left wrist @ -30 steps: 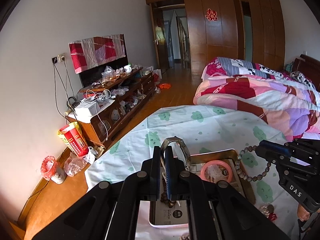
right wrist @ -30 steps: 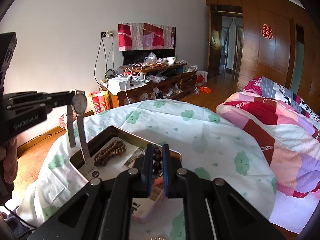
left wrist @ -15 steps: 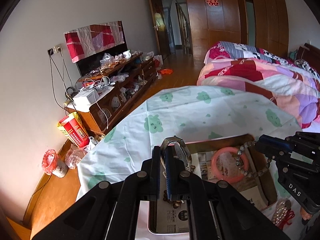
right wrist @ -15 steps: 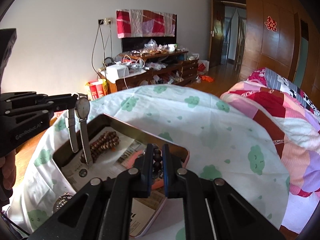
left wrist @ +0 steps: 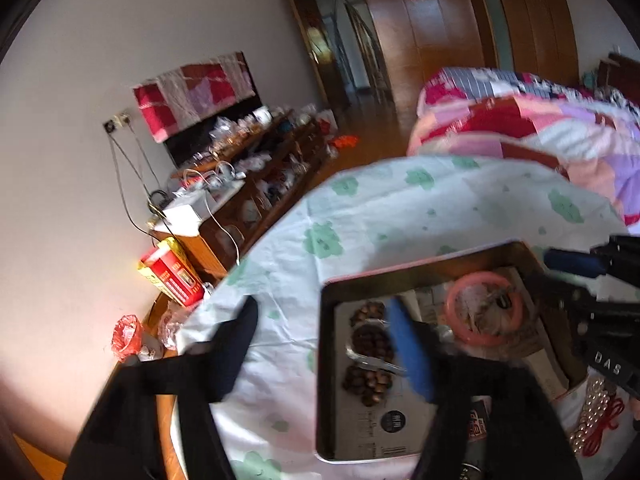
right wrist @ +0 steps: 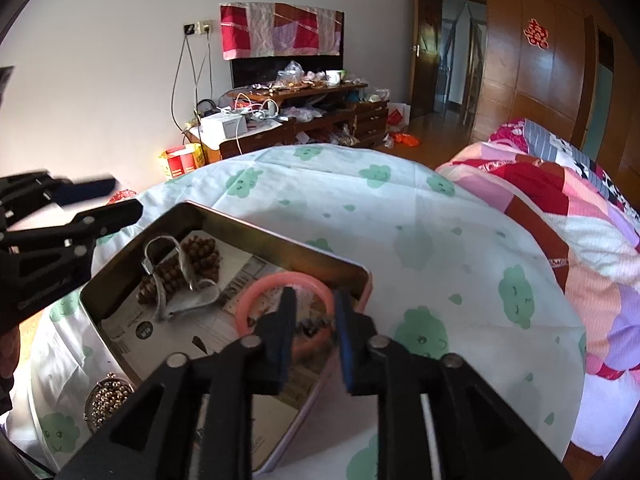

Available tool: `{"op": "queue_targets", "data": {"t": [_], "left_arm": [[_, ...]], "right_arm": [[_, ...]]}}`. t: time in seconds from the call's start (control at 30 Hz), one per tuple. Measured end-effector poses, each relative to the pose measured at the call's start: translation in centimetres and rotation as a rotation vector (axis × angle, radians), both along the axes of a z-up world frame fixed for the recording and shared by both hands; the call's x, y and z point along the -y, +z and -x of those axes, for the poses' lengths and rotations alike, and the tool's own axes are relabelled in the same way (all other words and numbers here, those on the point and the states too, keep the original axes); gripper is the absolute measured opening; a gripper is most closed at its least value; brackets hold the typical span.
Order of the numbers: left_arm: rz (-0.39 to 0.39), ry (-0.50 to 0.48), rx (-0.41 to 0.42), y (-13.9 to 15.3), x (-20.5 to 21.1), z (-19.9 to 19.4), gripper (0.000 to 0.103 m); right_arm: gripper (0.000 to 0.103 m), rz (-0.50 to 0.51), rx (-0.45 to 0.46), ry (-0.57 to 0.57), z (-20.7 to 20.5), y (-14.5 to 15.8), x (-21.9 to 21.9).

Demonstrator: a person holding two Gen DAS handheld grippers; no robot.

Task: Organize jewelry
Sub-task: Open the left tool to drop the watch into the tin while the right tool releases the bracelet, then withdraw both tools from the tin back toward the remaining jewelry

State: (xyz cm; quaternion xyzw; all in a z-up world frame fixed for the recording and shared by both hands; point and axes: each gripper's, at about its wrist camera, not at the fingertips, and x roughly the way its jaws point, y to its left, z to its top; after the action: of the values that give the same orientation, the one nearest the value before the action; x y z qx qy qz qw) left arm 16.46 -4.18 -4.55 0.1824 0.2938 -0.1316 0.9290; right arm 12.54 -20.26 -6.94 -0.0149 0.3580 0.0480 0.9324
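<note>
A metal tray (right wrist: 280, 246) lined with printed paper rests on the cloud-print cloth. In it a silver watch (right wrist: 176, 276) lies across a string of brown wooden beads (right wrist: 200, 256), away from my left gripper (left wrist: 322, 308), whose jaws are opening wide with nothing between them. My right gripper (right wrist: 314, 324) hangs low over the tray's near corner, jaws opening. A dark bead bracelet (right wrist: 312, 326) lies loose between its fingers, inside a pink bangle (right wrist: 248, 300). The pads do not press on it. The left wrist view shows the watch (left wrist: 372, 360) and bangle (left wrist: 484, 308) too.
A cluster of small metal beads (right wrist: 108, 398) sits on the cloth left of the tray. A pearl string with red cord (left wrist: 592, 412) lies to its right. A bed with a patchwork quilt (right wrist: 560, 208) stands at right, a cluttered wooden cabinet (right wrist: 288, 120) by the far wall.
Both grippers sank toward the tray and opened. The watch left the left gripper and lies on the brown beads. The dark bracelet dropped from the right gripper's pinch into the pink bangle.
</note>
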Motion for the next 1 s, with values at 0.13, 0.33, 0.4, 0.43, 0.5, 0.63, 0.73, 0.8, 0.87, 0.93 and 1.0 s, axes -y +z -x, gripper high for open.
{"op": "queue_targets", "data": {"t": [0.13,0.33,0.4,0.43,0.5,0.63,0.73,0.8,0.87,0.93,1.0], "left_arm": [[0.009,0.039,0.008,0.3,-1.5,0.5,0.071],[0.041,0.099,-0.021,-0.4,-3.7,2.3,0.071],[0.048,0.119,-0.034,-0.8,-4.3,3.0,0.071],[0.051,0.123,-0.039,-1.0,-4.4,3.4,0.071],[0.056,0.141,-0.051,-1.4,-4.9,4.2,0.071],[0.057,0.153,-0.08,-2.2,-5.4,5.6,0.071],[0.048,0.153,-0.1,-2.9,-5.4,6.5,0.071],[0.044,0.148,-0.11,-3.3,-5.3,7.0,0.071],[0.044,0.149,-0.116,-3.5,-5.2,7.4,0.071],[0.05,0.148,-0.127,-3.8,-5.1,7.8,0.071],[0.05,0.146,-0.136,-4.1,-5.0,8.1,0.071]], "right_arm": [[0.036,-0.016,0.007,-0.014,1.1,0.0,0.4],[0.041,-0.04,0.016,-0.03,2.5,0.3,0.8],[0.043,-0.04,0.018,-0.032,2.9,0.4,0.8],[0.043,-0.04,0.022,-0.032,3.3,0.5,0.9],[0.044,-0.046,0.026,-0.038,3.9,0.6,1.1],[0.048,-0.062,0.038,-0.056,5.5,0.7,1.4],[0.049,-0.077,0.038,-0.065,6.6,0.6,1.7],[0.052,-0.081,0.038,-0.071,7.3,0.4,1.8],[0.054,-0.083,0.036,-0.078,8.0,0.2,1.8],[0.054,-0.09,0.029,-0.078,8.4,0.0,1.9],[0.054,-0.088,0.024,-0.082,8.8,-0.2,2.0]]}}
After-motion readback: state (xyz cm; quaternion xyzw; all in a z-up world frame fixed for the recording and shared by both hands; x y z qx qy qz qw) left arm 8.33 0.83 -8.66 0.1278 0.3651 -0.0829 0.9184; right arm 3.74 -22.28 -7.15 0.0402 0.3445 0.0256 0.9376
